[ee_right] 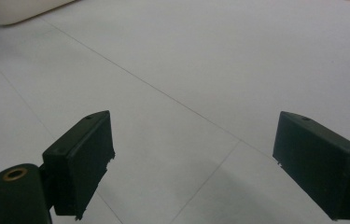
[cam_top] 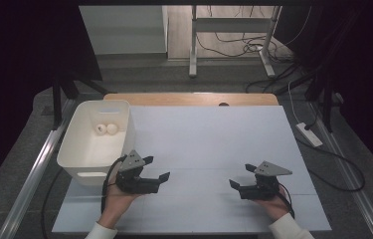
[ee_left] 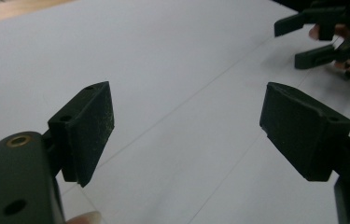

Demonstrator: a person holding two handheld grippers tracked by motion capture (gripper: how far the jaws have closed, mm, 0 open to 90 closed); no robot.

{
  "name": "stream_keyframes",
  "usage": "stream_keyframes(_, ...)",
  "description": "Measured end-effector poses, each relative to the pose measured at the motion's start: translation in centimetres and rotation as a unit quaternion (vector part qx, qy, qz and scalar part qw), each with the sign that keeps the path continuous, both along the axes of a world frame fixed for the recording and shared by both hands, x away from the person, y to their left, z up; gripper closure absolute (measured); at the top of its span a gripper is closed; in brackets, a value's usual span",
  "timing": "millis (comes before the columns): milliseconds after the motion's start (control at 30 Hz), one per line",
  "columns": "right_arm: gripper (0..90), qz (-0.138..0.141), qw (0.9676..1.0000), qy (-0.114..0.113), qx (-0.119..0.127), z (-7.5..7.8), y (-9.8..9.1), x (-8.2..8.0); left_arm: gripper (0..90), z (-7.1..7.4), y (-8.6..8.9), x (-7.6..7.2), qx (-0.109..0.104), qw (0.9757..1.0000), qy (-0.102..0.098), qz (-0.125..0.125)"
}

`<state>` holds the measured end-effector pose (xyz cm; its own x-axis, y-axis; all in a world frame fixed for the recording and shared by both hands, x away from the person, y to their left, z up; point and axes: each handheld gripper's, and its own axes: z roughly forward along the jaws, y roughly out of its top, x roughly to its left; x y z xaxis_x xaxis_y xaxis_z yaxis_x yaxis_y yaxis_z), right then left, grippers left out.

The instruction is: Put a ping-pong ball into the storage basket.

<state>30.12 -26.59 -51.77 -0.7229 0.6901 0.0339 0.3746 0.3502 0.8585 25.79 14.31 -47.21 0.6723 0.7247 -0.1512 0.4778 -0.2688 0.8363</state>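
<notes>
— Tongs first, nearest ones?
— Left tongs [cam_top: 156,168] spread wide, nothing between the jaws, bare white counter [cam_top: 214,144] beneath. Held low over the near left part of the counter, just beside the front corner of the white bin [cam_top: 77,149], pointing toward the right. Gripped from below by the left hand [cam_top: 119,199], white cuff at the bottom edge.
— And the right side?
— Right tongs [cam_top: 239,176] likewise gaping, empty, clear of everything. Held low over the near right of the counter by the right hand [cam_top: 273,204], pointing left, facing the left tongs, well apart from them.
— Seen from the left gripper view?
— Right tongs [ee_left: 310,39] up in the far right corner, jaws parted, fingertips behind them.
— Farther back?
— Two small white balls [cam_top: 106,129] lying side by side on the bin floor near its far wall, touching or nearly so. Bin at the counter's left edge.
</notes>
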Motion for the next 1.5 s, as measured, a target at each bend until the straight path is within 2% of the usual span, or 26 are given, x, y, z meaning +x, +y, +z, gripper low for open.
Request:
stream_keyframes(200,12.1,0.0,1.0,0.0,-0.001,0.0,0.0,0.0,18.4,-1.7,1.0,-0.3,0.005,0.9999,0.012,0.007)
stream_keyframes(500,12.1,0.002,1.0,-0.001,0.0,0.0,0.0,0.0,18.7,-3.3,2.2,-0.9,0.013,0.9997,0.012,0.015)
stream_keyframes(667,12.1,0.004,1.0,-0.001,0.005,0.1,0.0,-0.1,19.4,-4.0,2.5,-1.2,0.019,0.9997,0.007,0.009)
stream_keyframes(867,12.1,0.003,1.0,0.0,0.004,0.1,-0.1,-0.1,18.8,-4.4,2.5,-1.2,0.02,0.9997,0.01,0.005)
stream_keyframes(1500,12.1,0.005,1.0,-0.002,0.005,0.1,-0.2,-0.3,18.7,-4.5,1.8,-1.1,0.018,0.9998,0.01,-0.003)
